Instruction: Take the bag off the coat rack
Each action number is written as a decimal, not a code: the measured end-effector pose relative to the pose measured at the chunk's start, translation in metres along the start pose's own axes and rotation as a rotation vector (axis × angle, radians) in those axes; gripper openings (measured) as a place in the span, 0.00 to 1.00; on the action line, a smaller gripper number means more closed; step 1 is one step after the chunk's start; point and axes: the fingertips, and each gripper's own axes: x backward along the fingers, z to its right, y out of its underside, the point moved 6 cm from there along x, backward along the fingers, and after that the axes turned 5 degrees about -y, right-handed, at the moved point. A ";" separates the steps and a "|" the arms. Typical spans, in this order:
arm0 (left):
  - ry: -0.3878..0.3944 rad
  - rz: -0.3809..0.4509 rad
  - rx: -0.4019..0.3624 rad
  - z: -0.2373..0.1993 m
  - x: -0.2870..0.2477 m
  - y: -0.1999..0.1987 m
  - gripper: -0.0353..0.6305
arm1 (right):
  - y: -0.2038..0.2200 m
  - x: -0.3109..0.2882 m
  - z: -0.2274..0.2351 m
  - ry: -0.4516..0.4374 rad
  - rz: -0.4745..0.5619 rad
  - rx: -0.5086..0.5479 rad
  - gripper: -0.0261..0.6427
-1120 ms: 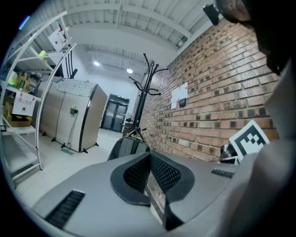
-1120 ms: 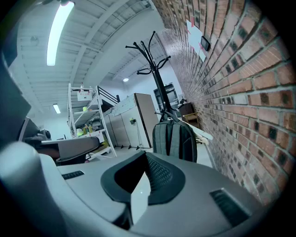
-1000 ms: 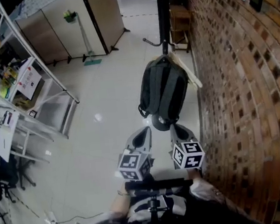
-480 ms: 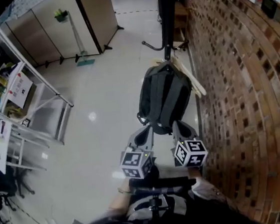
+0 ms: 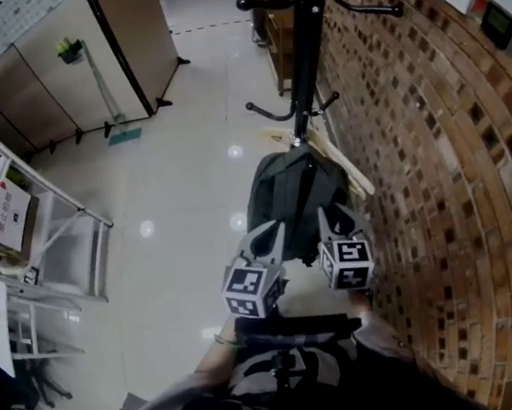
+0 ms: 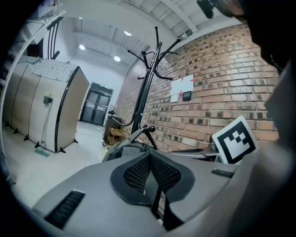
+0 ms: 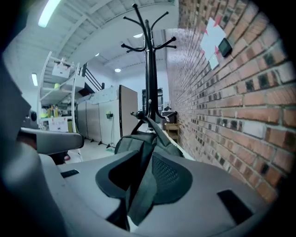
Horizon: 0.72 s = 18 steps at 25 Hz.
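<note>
A dark backpack (image 5: 296, 195) hangs by its top loop from a low hook of the black coat rack (image 5: 307, 47), close to the brick wall. Both grippers are at the bag's lower end. My left gripper (image 5: 273, 231) is at its lower left; in the left gripper view its pads (image 6: 138, 171) meet at the tips, with a thin dark strap (image 6: 160, 203) running down between the jaws. My right gripper (image 5: 331, 214) is at the lower right. Its jaws are opening, and a dark strap (image 7: 143, 194) lies loosely in the gap. The bag (image 7: 134, 141) and the rack (image 7: 149, 69) rise ahead.
The brick wall (image 5: 437, 179) runs close along the right. Pale wooden slats (image 5: 338, 158) lean behind the bag. Metal shelving (image 5: 21, 235) stands at the left. Beige cabinets (image 5: 48, 76) and a mop (image 5: 100, 88) are at the back left, across glossy floor (image 5: 181, 190).
The head view has tilted up, showing more of the rack's upper hooks. Both grippers now sit higher against the bag's lower part than a second ago.
</note>
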 end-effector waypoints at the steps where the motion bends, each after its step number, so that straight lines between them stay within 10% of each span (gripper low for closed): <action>1: 0.013 0.000 -0.001 -0.005 -0.007 -0.002 0.06 | -0.006 -0.008 0.002 0.022 0.006 0.021 0.19; 18: 0.037 -0.005 0.053 -0.052 -0.056 -0.017 0.06 | -0.054 -0.110 0.029 0.201 -0.039 0.566 0.31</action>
